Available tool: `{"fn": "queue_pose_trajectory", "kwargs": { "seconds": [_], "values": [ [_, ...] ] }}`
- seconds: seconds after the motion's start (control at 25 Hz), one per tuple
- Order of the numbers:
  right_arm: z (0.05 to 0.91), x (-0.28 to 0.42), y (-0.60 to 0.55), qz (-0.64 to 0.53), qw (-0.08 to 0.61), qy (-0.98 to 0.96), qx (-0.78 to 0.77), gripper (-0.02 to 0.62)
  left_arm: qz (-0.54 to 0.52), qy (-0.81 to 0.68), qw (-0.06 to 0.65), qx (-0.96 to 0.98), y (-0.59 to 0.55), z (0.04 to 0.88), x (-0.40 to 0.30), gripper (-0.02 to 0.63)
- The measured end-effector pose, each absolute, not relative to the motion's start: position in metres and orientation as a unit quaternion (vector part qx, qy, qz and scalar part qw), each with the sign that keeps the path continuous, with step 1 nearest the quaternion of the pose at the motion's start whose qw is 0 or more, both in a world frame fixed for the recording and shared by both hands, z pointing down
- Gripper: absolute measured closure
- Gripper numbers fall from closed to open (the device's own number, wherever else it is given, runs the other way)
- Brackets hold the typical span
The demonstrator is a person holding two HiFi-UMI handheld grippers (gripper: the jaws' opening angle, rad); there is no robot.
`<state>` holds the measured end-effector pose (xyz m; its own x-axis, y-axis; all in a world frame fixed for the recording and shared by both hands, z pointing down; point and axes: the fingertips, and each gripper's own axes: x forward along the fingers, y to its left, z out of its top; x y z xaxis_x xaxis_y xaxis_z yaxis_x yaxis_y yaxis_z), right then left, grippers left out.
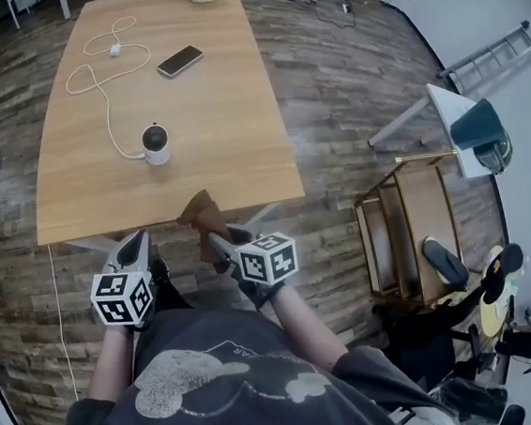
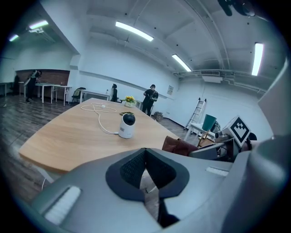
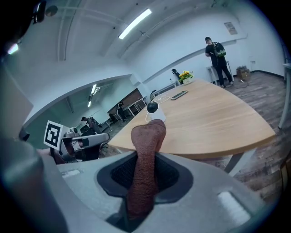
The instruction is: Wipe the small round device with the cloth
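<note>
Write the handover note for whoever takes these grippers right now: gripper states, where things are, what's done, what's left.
Left gripper: jaws shut, empty, held short of the table's near edge.
Right gripper: shut on the brown cloth, beside the left one.
Small round device: on the table near that edge, white cable running to it; cloth not touching it.
Done: cloth in grip.
Left: reach the device, wipe it.

Head view overhead; gripper views low beyond table (image 1: pixel 225 98) edge, both facing device (image 1: pixel 155 143).
</note>
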<state>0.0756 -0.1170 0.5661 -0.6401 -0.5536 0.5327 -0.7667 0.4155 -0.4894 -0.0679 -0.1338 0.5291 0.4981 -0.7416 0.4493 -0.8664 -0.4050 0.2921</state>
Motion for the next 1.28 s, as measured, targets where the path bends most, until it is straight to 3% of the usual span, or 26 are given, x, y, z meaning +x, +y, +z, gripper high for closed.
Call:
{"fn": "queue_pose_trajectory", "kwargs": {
  "seconds": [0.32,0.64,0.88,1.28],
  "values": [
    [0.59,0.12,-0.032,0.387,0.165,-0.828,0.371,0.512,0.14,-0.519,0.216,0.815,-0.053,0.525,-0.034,0.588],
    [0.594,0.137,0.006,0.391,0.167,-0.829,0.365,0.512,0.149,-0.513,0.241,0.81,0.0,0.532,-0.013,0.588],
    [0.58,0.131,0.014,0.4,0.114,-0.828,0.376,0.512,0.14,-0.508,0.245,0.814,0.018,0.526,-0.009,0.588],
    [0.585,0.092,0.073,0.379,0.172,-0.838,0.352,0.512,0.118,-0.514,0.259,0.809,0.071,0.525,-0.032,0.588]
  ]
}}
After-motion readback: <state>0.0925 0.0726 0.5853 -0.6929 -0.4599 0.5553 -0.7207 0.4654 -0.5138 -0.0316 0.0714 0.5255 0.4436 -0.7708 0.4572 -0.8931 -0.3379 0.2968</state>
